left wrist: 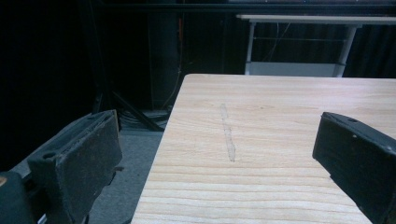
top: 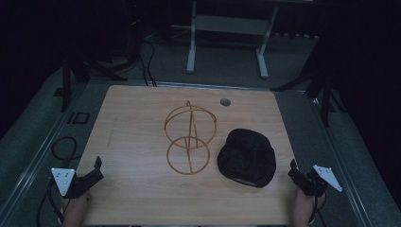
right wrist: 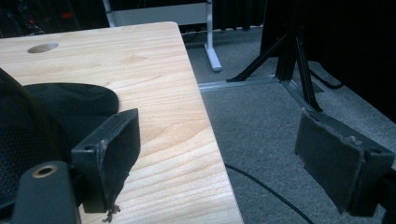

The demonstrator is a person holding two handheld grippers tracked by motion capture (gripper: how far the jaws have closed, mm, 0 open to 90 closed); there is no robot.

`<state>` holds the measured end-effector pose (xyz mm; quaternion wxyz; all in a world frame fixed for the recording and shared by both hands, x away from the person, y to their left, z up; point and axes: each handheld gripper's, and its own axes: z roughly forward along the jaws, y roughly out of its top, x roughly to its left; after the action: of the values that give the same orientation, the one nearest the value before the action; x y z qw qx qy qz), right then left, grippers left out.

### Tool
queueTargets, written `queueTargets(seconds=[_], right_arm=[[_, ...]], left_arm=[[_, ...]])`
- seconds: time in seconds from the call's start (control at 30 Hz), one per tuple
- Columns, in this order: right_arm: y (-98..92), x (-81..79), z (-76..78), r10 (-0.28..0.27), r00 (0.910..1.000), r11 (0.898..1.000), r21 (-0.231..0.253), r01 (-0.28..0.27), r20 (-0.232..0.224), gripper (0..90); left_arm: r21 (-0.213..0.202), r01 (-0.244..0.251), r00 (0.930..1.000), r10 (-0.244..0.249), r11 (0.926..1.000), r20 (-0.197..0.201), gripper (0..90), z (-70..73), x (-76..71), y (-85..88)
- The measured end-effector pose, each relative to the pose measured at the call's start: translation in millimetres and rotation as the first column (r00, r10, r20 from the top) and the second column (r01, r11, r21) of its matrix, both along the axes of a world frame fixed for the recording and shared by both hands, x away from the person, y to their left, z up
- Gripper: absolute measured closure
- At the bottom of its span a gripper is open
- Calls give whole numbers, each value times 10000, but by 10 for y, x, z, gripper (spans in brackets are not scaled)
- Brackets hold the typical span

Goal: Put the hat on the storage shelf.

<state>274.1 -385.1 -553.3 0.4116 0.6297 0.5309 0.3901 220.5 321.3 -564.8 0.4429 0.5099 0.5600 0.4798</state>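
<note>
Light wood, that's the table [top: 142,189], a pale grain top with rounded corners and a round cable hole [top: 225,102] near the far edge. In the middle stands a gold wire frame [top: 189,137], thin hoops crossing into a globe shape on a ring base, upright by the look of it. Just to its right lies a black cap [top: 247,157], dome up, close to the frame but not touching as far as I can tell.

The left gripper [top: 96,169] sits at the near left corner, held in a hand [top: 75,210], jaws spread wide with nothing between them. In the left gripper view [left wrist: 219,154] the gap between the jaws looks out on bare wood with a faint pale scuff [left wrist: 228,135] running along the surface.

The right gripper [top: 294,169] is at the near right corner, right off the table edge, also spread wide and empty. In its own view [right wrist: 212,154] one jaw hangs over the table just beside the cap [right wrist: 28,121], the other over grey carpet [right wrist: 261,140].

Around the table: black stand legs [top: 321,85] on the floor at the right, a white desk frame [top: 227,42] behind, dark cables [top: 146,61] trailing over the floor at the far left. Nothing stands between either gripper and the frame or cap.
</note>
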Motion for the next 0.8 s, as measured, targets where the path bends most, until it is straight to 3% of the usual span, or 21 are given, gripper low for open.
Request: queueTargets(seconds=[0.2, 0.4, 0.43, 0.53, 0.7, 0.8], right_arm=[[0, 12, 0, 140, 9999, 9999, -13, -140, -99, 139], [31, 57, 42, 136, 9995, 9980, -617, -154, -297, 141], [36, 56, 69, 211, 9992, 9981, -571, -230, -327, 143], [62, 31, 196, 642, 9970, 9979, 151, -636, -424, 148], [237, -10, 398, 1429, 9878, 9897, -32, -1433, -612, 148], [319, -28, 466, 1753, 9834, 9845, 152, -1748, -464, 147]], left_arm=[[-128, -45, 10000, 45, 9999, -11, 18, 0, 2, 14], [-28, -106, 9999, 106, 9999, -17, 18, 1, 6, 1], [11, -124, 9999, 124, 9999, -42, 18, 1, 11, -6], [182, -85, 10000, 86, 9998, -37, 18, 1, 9, -19], [153, -77, 10000, 77, 9999, -32, 18, 1, 7, -16], [144, -82, 10000, 82, 9999, -9, 18, 0, 5, -16]])
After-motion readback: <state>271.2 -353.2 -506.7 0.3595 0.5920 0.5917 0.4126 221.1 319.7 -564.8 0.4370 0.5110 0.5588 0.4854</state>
